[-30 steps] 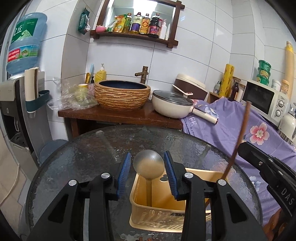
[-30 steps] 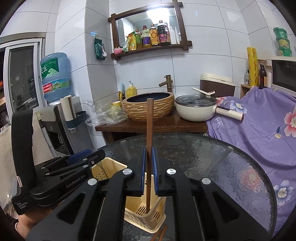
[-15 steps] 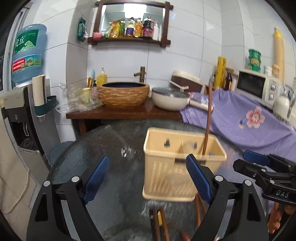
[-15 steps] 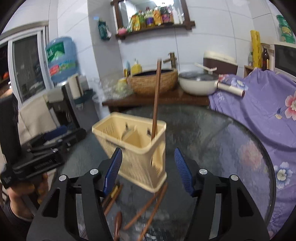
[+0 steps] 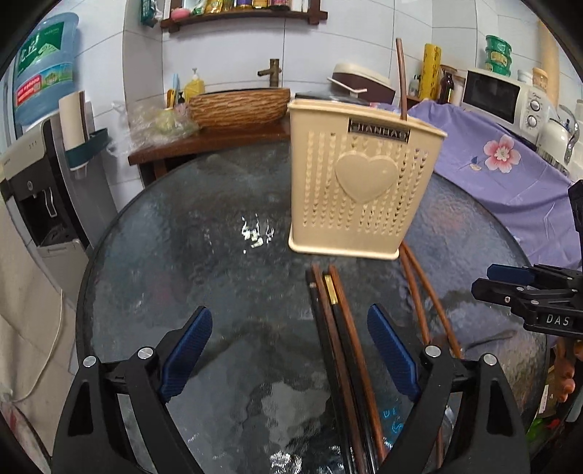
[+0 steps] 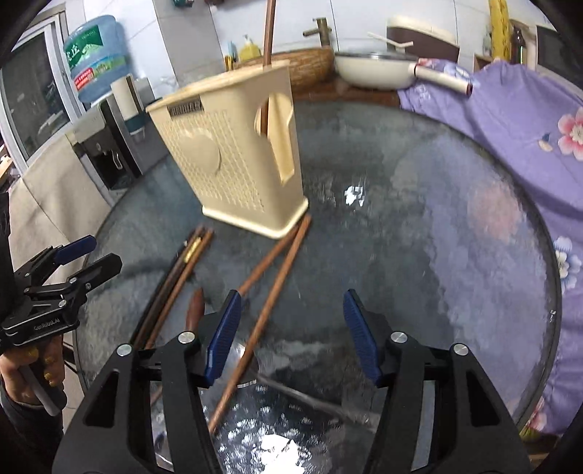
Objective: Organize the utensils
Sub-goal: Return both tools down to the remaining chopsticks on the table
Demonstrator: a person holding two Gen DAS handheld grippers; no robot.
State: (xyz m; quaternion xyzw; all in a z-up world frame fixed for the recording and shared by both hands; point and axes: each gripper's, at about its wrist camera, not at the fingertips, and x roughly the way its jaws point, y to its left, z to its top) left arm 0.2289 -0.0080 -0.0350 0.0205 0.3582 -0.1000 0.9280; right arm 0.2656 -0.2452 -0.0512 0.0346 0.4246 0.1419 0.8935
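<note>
A beige utensil basket stands upright on the round glass table. One brown chopstick sticks up out of it. Several dark and brown chopsticks lie on the glass in front of the basket, and two more lie beside them. My left gripper is open and empty, low over the near chopsticks; it shows in the right wrist view. My right gripper is open and empty above the two loose chopsticks; it shows in the left wrist view.
Behind the table a wooden counter holds a woven basin, a white pan and a rice cooker. A purple flowered cloth covers the right side, with a microwave. A water dispenser stands on the left.
Both grippers opened, let go of the spoon and the chopstick into the basket, then drew back and dropped low toward the chopsticks on the glass.
</note>
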